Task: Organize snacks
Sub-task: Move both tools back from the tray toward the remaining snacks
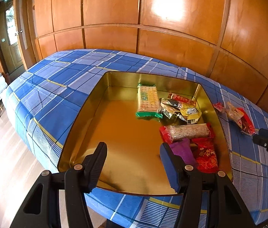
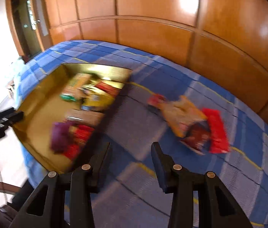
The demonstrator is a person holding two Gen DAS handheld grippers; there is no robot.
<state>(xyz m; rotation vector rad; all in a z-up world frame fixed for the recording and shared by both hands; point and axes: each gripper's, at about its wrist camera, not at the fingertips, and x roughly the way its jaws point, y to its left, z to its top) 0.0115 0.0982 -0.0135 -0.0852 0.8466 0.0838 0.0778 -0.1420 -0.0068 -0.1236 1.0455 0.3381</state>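
A: Snacks were mostly gathered in the gold tin [image 1: 88, 106], weren't they?

B: Yes. The tin's left half was bare, and the packets sat along its right side: a green-edged cracker pack [image 1: 147, 100] at the back, a heap of small wrappers [image 1: 181, 107] beside it, then a long red-ended bar [image 1: 186, 132], a purple packet [image 1: 183, 150] and a red pouch [image 1: 206, 156] nearer the front. I'd judge they were dropped in from the right, where the loose ones lay.

A: And the left gripper [image 1: 133, 163]?

B: It hung over the tin's near edge, jaws apart with nothing between them, probably waiting its turn.

A: What was outside the tin?

B: Further right, on the blue checked bedsheet [image 2: 191, 171], a few packets [image 2: 189, 122] lay in a small cluster, close together and well apart from the tin. That view was blurred, so I couldn't count them.

A: The right gripper [image 2: 132, 163]?

B: Over the sheet between tin and cluster, jaws parted and empty, likely heading for those packets next.
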